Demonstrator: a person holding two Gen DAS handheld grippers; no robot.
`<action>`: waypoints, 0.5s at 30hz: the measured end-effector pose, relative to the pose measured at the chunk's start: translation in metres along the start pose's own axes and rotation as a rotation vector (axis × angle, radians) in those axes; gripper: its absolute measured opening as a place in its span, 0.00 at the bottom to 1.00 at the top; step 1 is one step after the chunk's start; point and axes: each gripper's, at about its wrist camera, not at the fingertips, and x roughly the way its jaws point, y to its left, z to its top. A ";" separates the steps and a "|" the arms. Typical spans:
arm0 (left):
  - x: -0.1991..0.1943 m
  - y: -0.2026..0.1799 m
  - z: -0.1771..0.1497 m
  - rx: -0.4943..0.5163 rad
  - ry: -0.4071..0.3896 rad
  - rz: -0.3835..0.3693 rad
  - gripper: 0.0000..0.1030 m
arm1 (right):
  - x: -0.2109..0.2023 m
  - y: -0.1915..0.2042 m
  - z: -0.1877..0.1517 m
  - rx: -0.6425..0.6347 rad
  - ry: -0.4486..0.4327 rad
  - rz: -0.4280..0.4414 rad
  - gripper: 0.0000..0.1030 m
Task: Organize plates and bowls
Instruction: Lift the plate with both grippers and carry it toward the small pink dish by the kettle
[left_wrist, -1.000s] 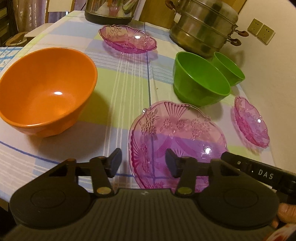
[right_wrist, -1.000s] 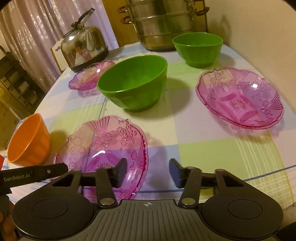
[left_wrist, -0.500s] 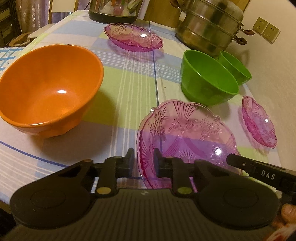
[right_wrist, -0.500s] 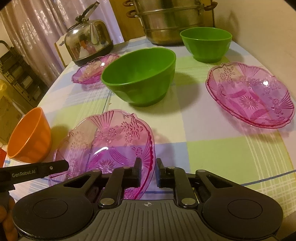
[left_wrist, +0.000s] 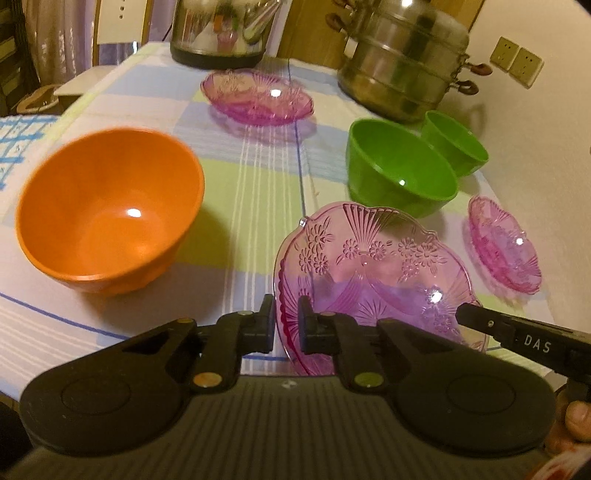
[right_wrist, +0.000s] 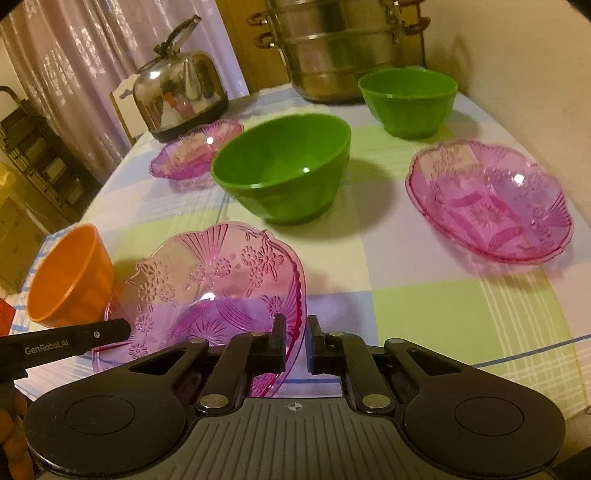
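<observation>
Both tongs closed since earlier: left tongs and right tongs pinch pink plate rim.

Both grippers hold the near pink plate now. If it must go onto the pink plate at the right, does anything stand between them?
Nothing visible does. Between the held pink plate and the pink plate at the right lies only bare tablecloth. The large green bowl stands farther back, off that line.

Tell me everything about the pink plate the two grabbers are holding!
The pink plate looks like see-through pink glass or plastic, pressed with flowers and fan lines, with a wavy rim. It is empty. The left gripper pinches its left rim and the right gripper its right rim. It is over the checked tablecloth, between the orange bowl and big green bowl.
</observation>
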 end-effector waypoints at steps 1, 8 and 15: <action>-0.006 -0.001 0.003 -0.002 -0.006 0.000 0.10 | -0.004 0.002 0.001 -0.002 -0.005 -0.001 0.10; -0.034 0.001 0.038 -0.024 -0.023 -0.034 0.10 | -0.034 0.023 0.027 -0.021 -0.068 0.001 0.10; -0.060 0.007 0.096 0.004 -0.111 -0.015 0.10 | -0.041 0.052 0.074 -0.042 -0.110 0.033 0.10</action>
